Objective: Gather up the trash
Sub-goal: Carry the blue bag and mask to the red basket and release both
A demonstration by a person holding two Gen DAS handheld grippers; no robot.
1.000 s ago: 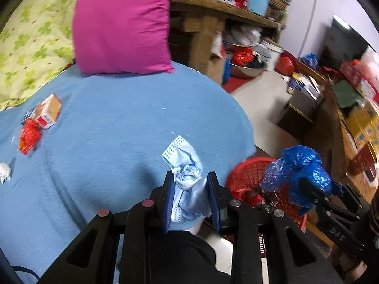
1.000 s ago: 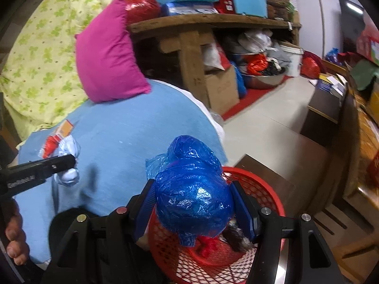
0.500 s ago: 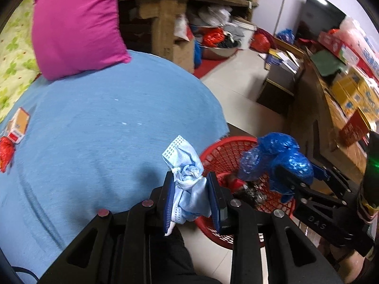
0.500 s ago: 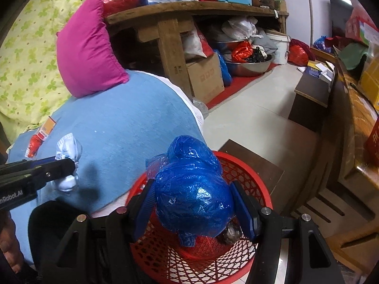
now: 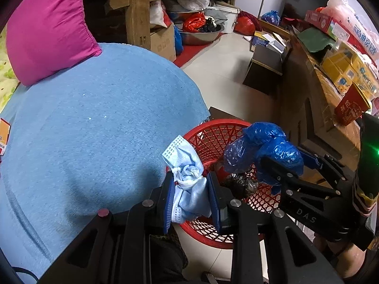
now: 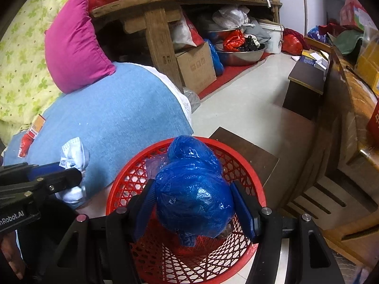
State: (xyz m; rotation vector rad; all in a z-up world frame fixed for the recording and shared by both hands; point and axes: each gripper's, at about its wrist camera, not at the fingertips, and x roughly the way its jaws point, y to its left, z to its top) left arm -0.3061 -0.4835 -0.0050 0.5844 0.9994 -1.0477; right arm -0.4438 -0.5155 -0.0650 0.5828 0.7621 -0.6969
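Left gripper point(image 5: 191, 197) clamped on a crumpled pale-blue mask point(image 5: 189, 189), pads pressed against both sides of the wad, perforated edge sticking up past the fingertips. Held at the bed's edge, just beside the rim of the red basket point(image 5: 213, 130), not yet over its opening. From the right wrist view, same gripper point(image 6: 71, 177) reaching in from the left, white-and-blue wad point(image 6: 74, 156) bunched at its tip above the blue sheet point(image 6: 118, 118).

Right gripper point(image 6: 196, 203) closed on a balled blue bag point(image 6: 194, 189), jaws held fairly wide by the bag's bulk, blue pads flat against its two sides. Poised directly over the basket point(image 6: 248, 172), bag hanging above the mesh interior, not touching the bottom as far as can be told. Seen from the left wrist view, right gripper point(image 5: 279, 163) entering from the right with the bag point(image 5: 263, 149) above the basket's far half.

Inside the basket, dark scraps and something shiny near the bottom, too small to identify. Basket standing on pale floor tiles against the bed.

Farther out on the sheet, a small orange-and-white carton point(image 6: 36, 124) and a red wrapper point(image 6: 24, 144) near the far left edge. Magenta pillow point(image 6: 75, 40) leaning on a green-flowered quilt point(image 6: 21, 59). Behind, a wooden bench point(image 6: 156, 11) with boxes on top and bags, a cardboard box and a metal basin beneath.
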